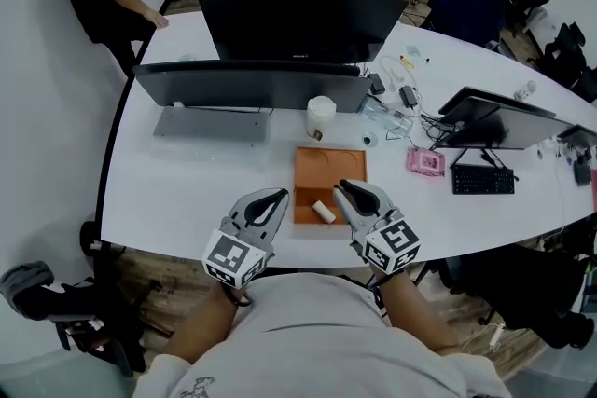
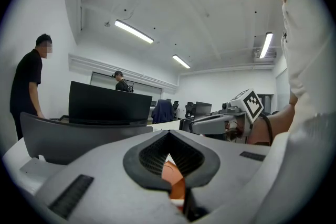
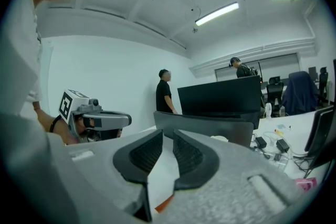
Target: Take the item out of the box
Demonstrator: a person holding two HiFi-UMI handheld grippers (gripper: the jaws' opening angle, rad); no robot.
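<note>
Head view: a small white cylindrical item (image 1: 324,212) lies on its side in a shallow orange box (image 1: 330,151), with a gripper at each side.
The box is flat, square-cornered and matte, and sits on a smooth white table (image 1: 187,191); the item is at its near edge. The left gripper (image 1: 279,198), grey with ribbed black pads, is just beside the box's left wall with its tips pressed together and nothing clearly pinched. The right gripper (image 3: 168,134) is just right of the item, its jaws parted by a narrow gap with nothing between them.
</note>
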